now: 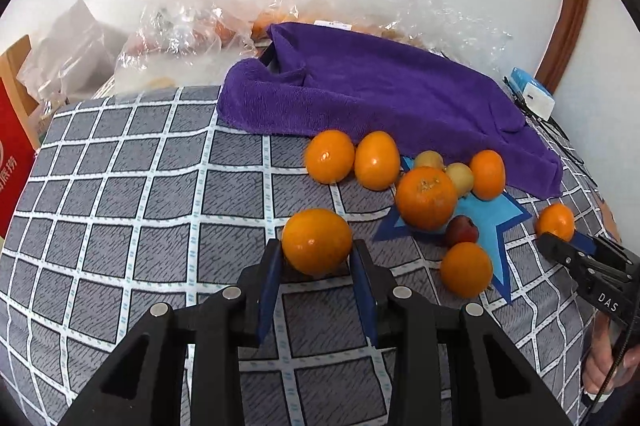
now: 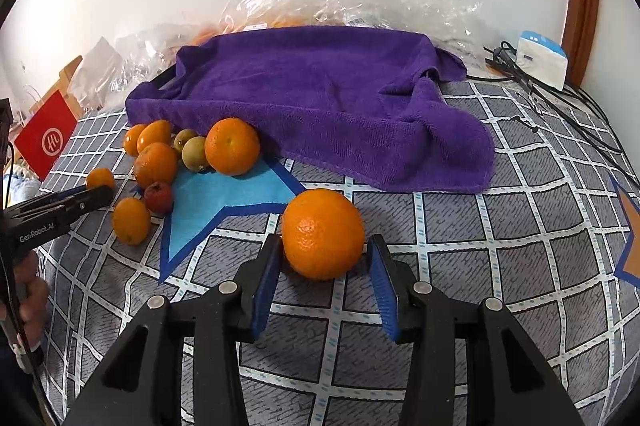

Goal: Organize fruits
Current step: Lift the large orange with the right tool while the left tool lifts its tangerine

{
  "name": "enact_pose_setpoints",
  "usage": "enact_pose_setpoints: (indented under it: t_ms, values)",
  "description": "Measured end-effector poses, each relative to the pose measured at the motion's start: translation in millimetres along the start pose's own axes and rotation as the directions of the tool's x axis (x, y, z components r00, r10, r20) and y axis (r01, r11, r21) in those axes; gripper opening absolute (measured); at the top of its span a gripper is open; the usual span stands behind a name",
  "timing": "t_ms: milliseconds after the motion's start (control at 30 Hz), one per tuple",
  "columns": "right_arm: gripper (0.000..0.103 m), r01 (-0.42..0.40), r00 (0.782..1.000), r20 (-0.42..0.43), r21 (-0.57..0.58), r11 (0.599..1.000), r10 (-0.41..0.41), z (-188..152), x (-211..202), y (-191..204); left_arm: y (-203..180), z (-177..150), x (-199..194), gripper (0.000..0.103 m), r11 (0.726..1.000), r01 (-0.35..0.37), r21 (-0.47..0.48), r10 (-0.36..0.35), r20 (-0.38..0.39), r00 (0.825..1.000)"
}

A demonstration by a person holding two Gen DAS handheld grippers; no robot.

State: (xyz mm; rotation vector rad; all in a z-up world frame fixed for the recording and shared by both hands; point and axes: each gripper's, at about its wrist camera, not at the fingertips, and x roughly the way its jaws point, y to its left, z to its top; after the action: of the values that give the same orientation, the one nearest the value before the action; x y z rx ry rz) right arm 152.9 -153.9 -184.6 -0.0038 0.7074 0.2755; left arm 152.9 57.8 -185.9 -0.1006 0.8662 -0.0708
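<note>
The left gripper (image 1: 316, 260) pinches 1 orange (image 1: 317, 241) between its blue pads, both touching the fruit's flanks, the fruit sitting at the fingertips on the checked cloth (image 1: 140, 185). The right gripper (image 2: 323, 262) brackets a second, larger orange (image 2: 323, 233): its left pad looks to touch the peel, while a thin gap shows at the right pad, so I judge those jaws spread slightly and not gripping. In each view the fruit lies straight ahead along the fingers, nearly round, with no long axis to line up on, so the coming move probably turns on where each orange goes, not on how the tongs turn. The loose pile of fruit (image 1: 440, 185) lies on and around a blue star patch (image 1: 490, 216), to the right of the left gripper and to the left of the right one, so both hands flank it. The pile holds several oranges, 2 greenish-yellow fruits (image 2: 192, 149) and 1 small red one (image 2: 159, 196). Behind it a purple towel (image 2: 320, 97) drapes over something hidden, perhaps a tray. Clear plastic bags (image 1: 180, 33) crowd the white wall, a red box (image 2: 48, 137) stands at the left edge, and cables (image 2: 560, 97) run along the right.
</note>
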Motion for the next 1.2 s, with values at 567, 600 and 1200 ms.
enact_pose_setpoints:
  t_ms: [567,600,1200]
  values:
    - [0.039,-0.027,0.999,0.019,0.02,0.999,0.026,-1,-3,-3,17,-3,-11,0.033,0.989,0.085,-0.117,-0.074,0.1,0.992]
    - [0.039,-0.024,1.0,0.019,0.02,1.0,0.023,-1,-3,-3,16,-4,-14,0.033,0.99,0.086,-0.111,-0.074,0.112,0.991]
    - [0.038,-0.006,0.998,0.07,0.036,0.999,0.004,-2,-13,-6,11,-6,-36,0.033,0.995,0.058,-0.081,-0.04,0.207,0.978]
